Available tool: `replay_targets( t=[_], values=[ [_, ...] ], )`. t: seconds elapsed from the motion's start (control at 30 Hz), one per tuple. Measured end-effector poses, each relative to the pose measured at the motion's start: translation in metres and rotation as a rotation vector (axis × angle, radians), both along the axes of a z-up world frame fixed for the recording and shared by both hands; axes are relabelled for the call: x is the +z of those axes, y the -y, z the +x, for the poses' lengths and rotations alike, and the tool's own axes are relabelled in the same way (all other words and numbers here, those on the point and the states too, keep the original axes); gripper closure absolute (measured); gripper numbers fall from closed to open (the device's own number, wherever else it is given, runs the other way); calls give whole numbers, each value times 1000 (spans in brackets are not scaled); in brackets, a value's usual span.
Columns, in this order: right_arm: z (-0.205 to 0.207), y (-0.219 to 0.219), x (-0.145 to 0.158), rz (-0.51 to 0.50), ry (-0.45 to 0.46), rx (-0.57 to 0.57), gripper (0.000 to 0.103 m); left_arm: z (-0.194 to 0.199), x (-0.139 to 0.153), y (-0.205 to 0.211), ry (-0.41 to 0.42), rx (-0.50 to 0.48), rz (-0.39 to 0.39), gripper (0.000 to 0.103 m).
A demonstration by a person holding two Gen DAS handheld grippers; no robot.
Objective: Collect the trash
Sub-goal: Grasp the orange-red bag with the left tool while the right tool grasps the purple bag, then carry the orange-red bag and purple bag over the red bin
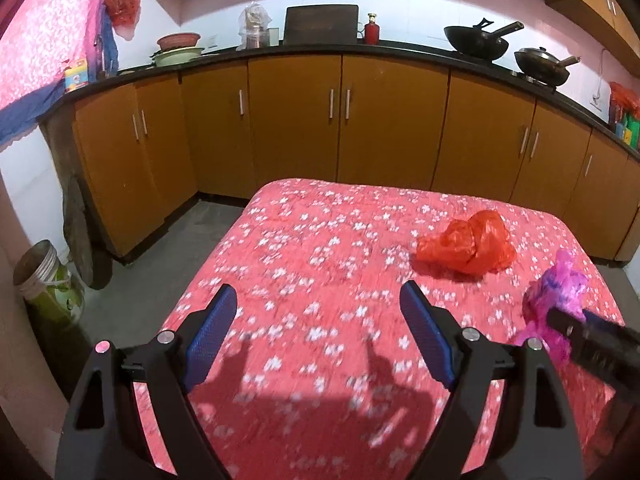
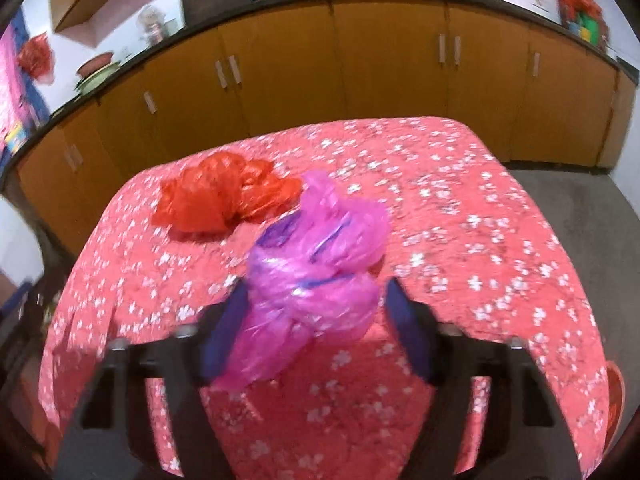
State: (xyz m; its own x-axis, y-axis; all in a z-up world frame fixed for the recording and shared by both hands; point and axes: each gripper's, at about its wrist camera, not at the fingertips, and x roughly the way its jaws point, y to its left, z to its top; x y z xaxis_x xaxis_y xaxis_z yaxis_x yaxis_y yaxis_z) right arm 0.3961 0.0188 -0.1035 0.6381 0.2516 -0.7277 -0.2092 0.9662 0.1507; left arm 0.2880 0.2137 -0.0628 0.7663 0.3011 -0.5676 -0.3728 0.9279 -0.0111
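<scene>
L wrist: my left gripper (image 1: 316, 336) jaws released, nothing between; red bag (image 1: 466, 246) lies on worktop (image 1: 304, 224) ahead-right.

R wrist: right gripper (image 2: 316, 332) jaws straddle pink bag (image 2: 316, 276); can't tell if clamped. I'd pinch the bulk, not loose film.

Left gripper (image 1: 316, 332): matte black frame, two angled arms w/ triangular cut-outs near the base. Round silver screw heads at the pivots, one catching pinkish light. Fingers (image 1: 212, 332) carry blue pads w/ fine dotted grip texture, long & flat, rounded tips. Thin black crossbar links the arms behind the pads.

Right gripper (image 2: 316, 328): same build, black arms w/ cut-outs, small silver screws at pivots, blue pads (image 2: 408, 332); blurred, so pad texture can't be made out. In left wrist view, just right of the left gripper, its black body shows as a blurred block.
</scene>
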Motion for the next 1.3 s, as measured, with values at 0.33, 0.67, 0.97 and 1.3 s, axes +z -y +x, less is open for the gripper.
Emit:
replay_targets(
  t=[0.33,0.67,0.97,1.3],
  values=[
    [-4,43,7,-12,47,-61,68,52,-5,37,-3,-117,-37,20],
    [2,70,1,38,11,-71,68,87,-4,73,0,-183,-9,16],
    [4,73,0,58,-4,-61,68,129,-20,77,-130,-209,8,35],
    [4,73,0,45,-1,-63,68,122,-23,82,-151,-253,-5,73]
  ],
)
